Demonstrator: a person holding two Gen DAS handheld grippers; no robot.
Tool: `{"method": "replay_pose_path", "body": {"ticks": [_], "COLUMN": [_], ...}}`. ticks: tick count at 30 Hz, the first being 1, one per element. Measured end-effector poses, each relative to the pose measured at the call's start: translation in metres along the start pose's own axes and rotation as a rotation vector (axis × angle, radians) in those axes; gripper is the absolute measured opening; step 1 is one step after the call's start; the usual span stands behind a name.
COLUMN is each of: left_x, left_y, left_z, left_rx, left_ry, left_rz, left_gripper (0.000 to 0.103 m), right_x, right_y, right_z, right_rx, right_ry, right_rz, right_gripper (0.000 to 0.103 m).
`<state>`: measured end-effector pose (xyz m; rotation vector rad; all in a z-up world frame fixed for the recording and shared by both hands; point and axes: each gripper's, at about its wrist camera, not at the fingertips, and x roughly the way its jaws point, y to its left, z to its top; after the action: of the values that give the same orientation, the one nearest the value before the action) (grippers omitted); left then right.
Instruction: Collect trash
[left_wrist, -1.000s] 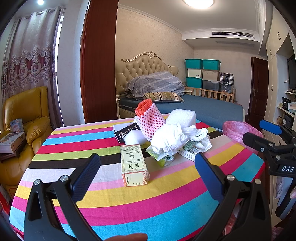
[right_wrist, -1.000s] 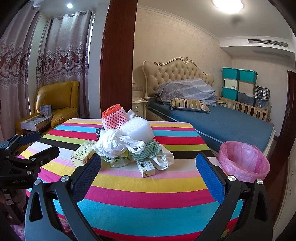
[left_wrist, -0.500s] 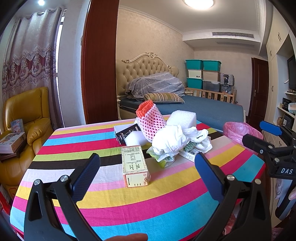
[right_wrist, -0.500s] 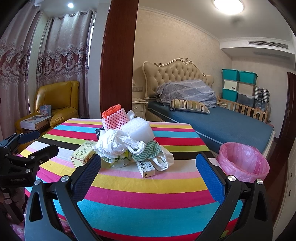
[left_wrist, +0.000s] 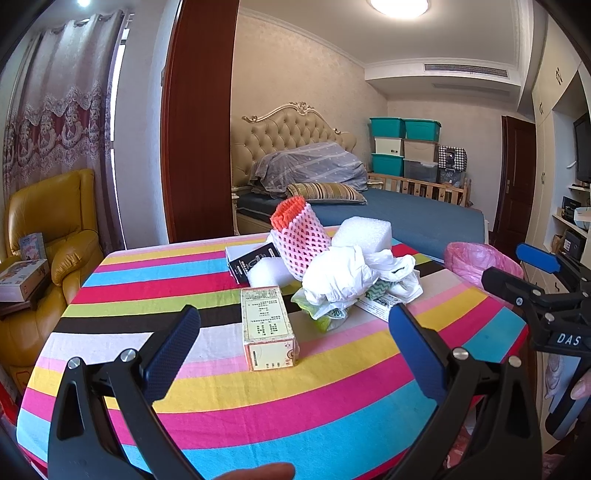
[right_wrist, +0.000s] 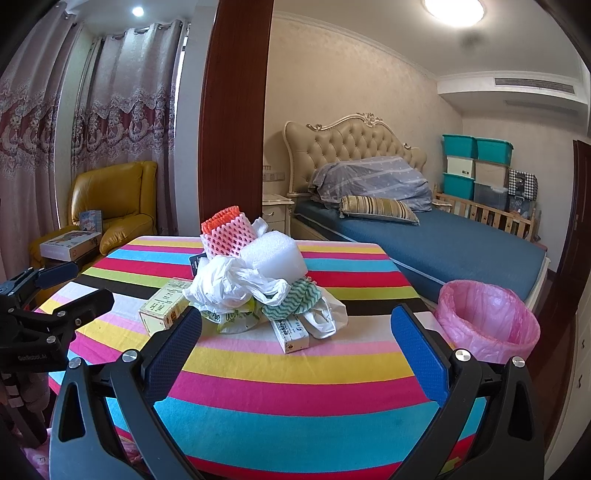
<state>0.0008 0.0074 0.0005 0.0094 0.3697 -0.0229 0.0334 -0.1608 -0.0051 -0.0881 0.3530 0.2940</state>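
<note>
A trash pile sits mid-table on the striped cloth: a pink foam net, a white foam block, a crumpled white bag, a black box and a cream carton lying nearest my left gripper, which is open and empty above the near edge. In the right wrist view the net, foam block, white bag, a green zigzag cloth, the carton and a small box show. My right gripper is open and empty. A pink-lined bin stands right of the table.
A yellow armchair with boxes stands to the left. A bed lies behind the table, with stacked storage bins at the back. The bin also shows in the left wrist view, behind the right gripper's fingers.
My left gripper has eased slightly forward toward the carton. The right gripper has barely moved. Both stay open.
</note>
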Motion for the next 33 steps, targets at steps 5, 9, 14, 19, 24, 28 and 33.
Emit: {"method": "replay_pose_path", "body": {"ticks": [5, 9, 14, 19, 24, 28, 33], "left_x": [0.005, 0.013, 0.030, 0.051, 0.062, 0.083, 0.115], "left_y": [0.005, 0.013, 0.036, 0.060, 0.062, 0.051, 0.042], "left_z": [-0.003, -0.008, -0.019, -0.030, -0.022, -0.014, -0.014], "left_rx": [-0.022, -0.051, -0.138, -0.222, -0.157, -0.087, -0.092], "left_ry": [0.026, 0.067, 0.146, 0.229, 0.212, 0.251, 0.333], "left_rz": [0.012, 0.024, 0.034, 0.056, 0.112, 0.095, 0.054], "left_gripper": [0.099, 0.099, 0.099, 0.098, 0.098, 0.098, 0.098], "right_x": [0.016, 0.040, 0.064, 0.085, 0.110, 0.122, 0.146], "right_y": [-0.002, -0.004, 0.003, 0.013, 0.013, 0.017, 0.011], "right_z": [-0.005, -0.008, -0.004, 0.004, 0.026, 0.051, 0.062], "right_rx": [0.017, 0.051, 0.026, 0.024, 0.060, 0.024, -0.015], "right_ry": [0.054, 0.115, 0.135, 0.132, 0.114, 0.056, 0.094], "right_rz": [0.010, 0.059, 0.083, 0.130, 0.160, 0.136, 0.123], "right_gripper": [0.096, 0.096, 0.089, 0.086, 0.086, 0.086, 0.083]}}
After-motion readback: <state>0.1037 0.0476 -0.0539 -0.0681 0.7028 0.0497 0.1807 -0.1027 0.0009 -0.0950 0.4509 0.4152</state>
